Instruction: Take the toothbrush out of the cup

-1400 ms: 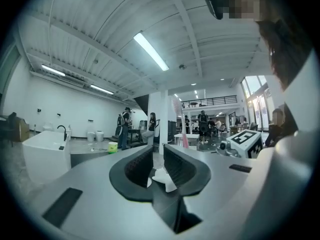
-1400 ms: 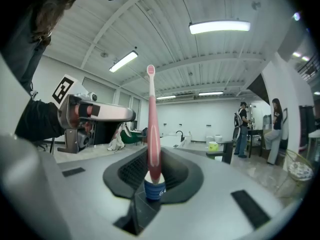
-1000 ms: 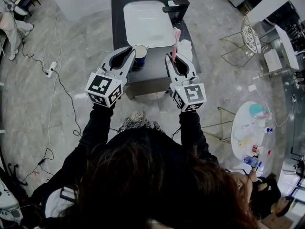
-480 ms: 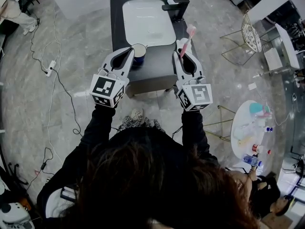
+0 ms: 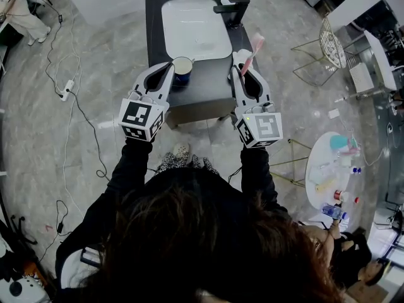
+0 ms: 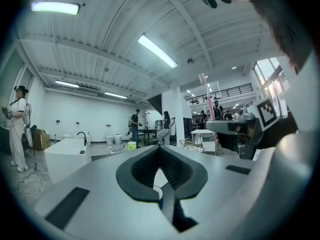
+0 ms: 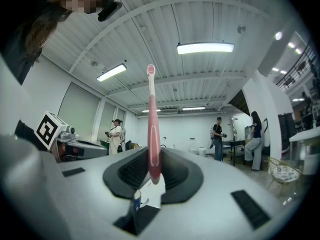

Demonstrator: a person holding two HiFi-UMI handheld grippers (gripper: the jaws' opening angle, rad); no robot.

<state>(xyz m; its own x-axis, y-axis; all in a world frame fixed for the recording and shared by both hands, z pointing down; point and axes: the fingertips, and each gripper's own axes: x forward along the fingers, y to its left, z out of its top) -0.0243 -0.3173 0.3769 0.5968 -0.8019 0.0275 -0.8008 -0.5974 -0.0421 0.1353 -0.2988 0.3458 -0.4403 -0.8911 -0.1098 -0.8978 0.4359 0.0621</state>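
**Right gripper.** My right gripper (image 5: pixel 240 67) is at centre right of the head view, above the right edge of the bench (image 5: pixel 202 96). Its fingers (image 7: pixel 175 176) are pinching the lower handle of the toothbrush (image 5: pixel 253 46). In the right gripper view the pink handle stands upright at the centre of the frame, clamped between the two dark pads. The brush head is at the top, against the ceiling.

**Toothbrush.** In the head view the toothbrush runs up and to the right from my fingertips. Its head is at the right of the sink (image 5: pixel 194 27), below the black faucet (image 5: pixel 231 7). The toothbrush is out of the cup (image 5: pixel 182 67) and well apart from it. The front right corner of the sink lies between the two.

**Left gripper.** My left gripper (image 5: pixel 169 70) is at centre left of the head view. Its fingers (image 6: pixel 135 171) are pressed together, and the left gripper view shows the two pads meeting along one line at lower centre. The fingertips are at the left side of the cup. A sliver of the cup's white rim and blue wall shows just behind the closed pads. I cannot tell whether the pads nip the rim or only rest beside it.

**Cup.** The cup stands upright on the bench, just in front of the sink's front left corner.
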